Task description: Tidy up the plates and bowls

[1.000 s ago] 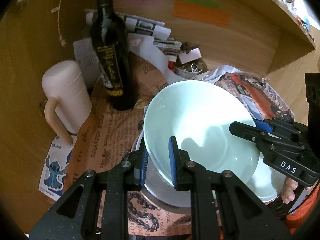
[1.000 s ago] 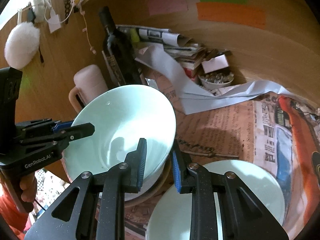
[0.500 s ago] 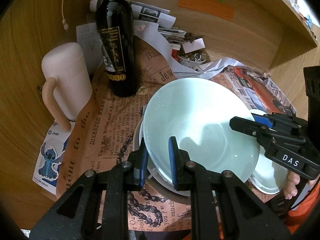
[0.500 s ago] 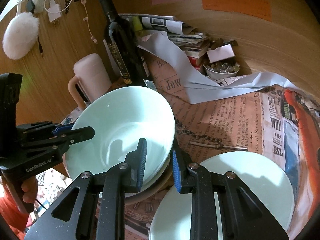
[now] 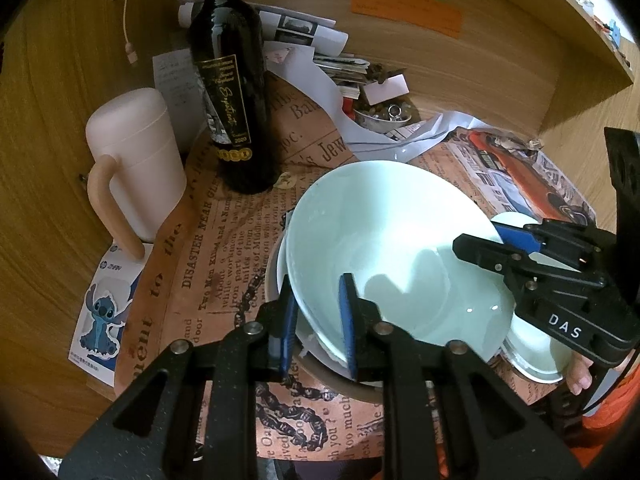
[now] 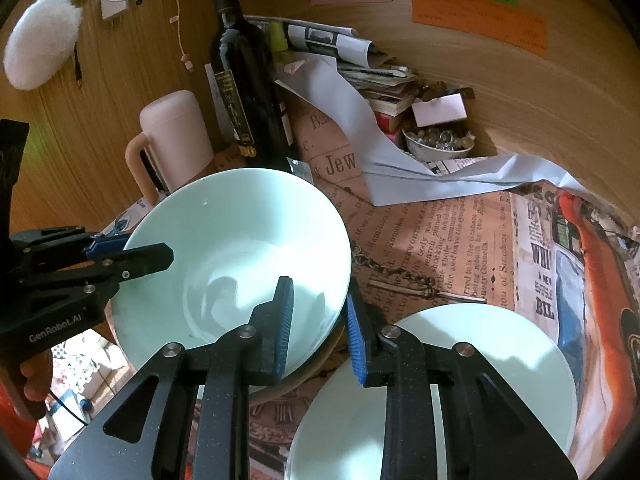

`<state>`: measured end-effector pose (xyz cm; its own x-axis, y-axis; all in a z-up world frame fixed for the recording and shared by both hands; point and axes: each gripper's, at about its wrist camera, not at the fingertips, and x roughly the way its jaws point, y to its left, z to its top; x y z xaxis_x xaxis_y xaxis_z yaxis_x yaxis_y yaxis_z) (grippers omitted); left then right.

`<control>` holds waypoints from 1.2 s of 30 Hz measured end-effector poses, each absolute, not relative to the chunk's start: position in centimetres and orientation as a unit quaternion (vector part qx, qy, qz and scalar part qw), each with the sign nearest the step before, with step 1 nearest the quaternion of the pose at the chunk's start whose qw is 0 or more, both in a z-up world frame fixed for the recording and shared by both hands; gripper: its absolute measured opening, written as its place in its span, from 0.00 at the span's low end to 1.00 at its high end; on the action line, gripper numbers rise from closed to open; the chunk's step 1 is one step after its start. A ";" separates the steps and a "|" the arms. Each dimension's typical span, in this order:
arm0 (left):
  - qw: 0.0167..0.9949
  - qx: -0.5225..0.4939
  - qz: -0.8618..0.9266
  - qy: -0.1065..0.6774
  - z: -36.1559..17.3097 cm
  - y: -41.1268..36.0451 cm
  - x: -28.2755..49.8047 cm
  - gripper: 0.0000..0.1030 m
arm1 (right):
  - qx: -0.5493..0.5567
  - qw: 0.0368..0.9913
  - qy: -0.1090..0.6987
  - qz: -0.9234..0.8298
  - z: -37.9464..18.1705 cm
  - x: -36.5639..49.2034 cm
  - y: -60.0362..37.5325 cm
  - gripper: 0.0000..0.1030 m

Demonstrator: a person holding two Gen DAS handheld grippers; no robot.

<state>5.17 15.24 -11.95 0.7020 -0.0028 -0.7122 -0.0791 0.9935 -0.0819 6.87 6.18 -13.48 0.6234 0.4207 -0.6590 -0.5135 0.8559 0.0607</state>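
Note:
A pale green bowl (image 5: 396, 248) sits nested on a stack of other dishes (image 5: 280, 280) on the newspaper-covered table; it also shows in the right wrist view (image 6: 236, 248). My left gripper (image 5: 316, 320) is shut on the bowl's near-left rim, one finger inside and one outside. My right gripper (image 6: 318, 320) is shut on the opposite rim in the same way. A pale green plate (image 6: 480, 360) lies flat just right of the stack, under my right gripper; its edge shows in the left wrist view (image 5: 536, 356).
A dark wine bottle (image 5: 230, 92) and a pink lidded mug (image 5: 136, 160) stand behind left of the stack. Folded papers (image 6: 360, 64), a white sheet and a small bowl of trinkets (image 6: 438, 142) lie at the back. A wooden wall curves around.
Both grippers, holding the bowl by its rims, have lowered it onto the stack; the bottle and mug now appear farther back and the bowl sits lower and more level.

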 end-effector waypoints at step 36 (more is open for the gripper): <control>0.896 -0.158 -0.035 0.413 -14.6 17.6 5.0 0.55 | -0.038 0.860 0.421 0.285 -15.3 8.4 6.2 0.43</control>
